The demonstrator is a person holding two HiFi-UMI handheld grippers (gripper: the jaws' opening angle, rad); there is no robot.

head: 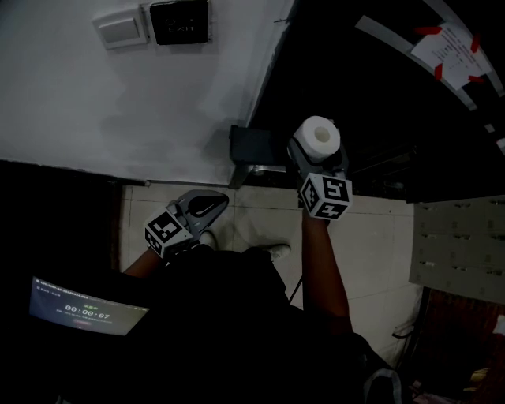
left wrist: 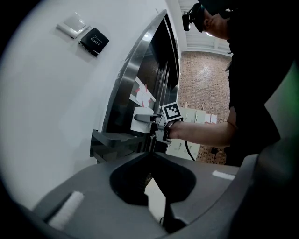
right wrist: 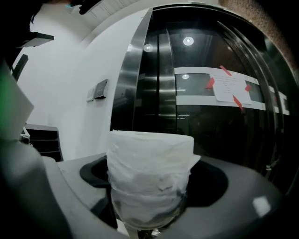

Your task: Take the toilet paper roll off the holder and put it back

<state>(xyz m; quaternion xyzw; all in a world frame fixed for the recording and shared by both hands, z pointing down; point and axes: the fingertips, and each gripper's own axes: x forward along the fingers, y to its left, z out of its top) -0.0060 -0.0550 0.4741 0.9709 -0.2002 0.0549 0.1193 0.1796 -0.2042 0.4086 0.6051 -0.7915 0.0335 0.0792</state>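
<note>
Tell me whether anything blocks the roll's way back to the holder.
Nothing visible. The right gripper holds the toilet paper roll beside the dark holder, with open space between; the left gripper hangs lower, out of the path.

— How many rolls?
— One toilet paper roll (head: 321, 134), and one holder (head: 254, 146).
— Grippers?
— Two: a left gripper (head: 207, 203) and a right gripper (head: 319, 154).
— And on the wall (head: 95, 102)?
— Two plates: one white plate (head: 121, 28), one black plate (head: 180, 21). Also one taped notice (head: 451, 46) and one lit screen (head: 87, 309).
</note>
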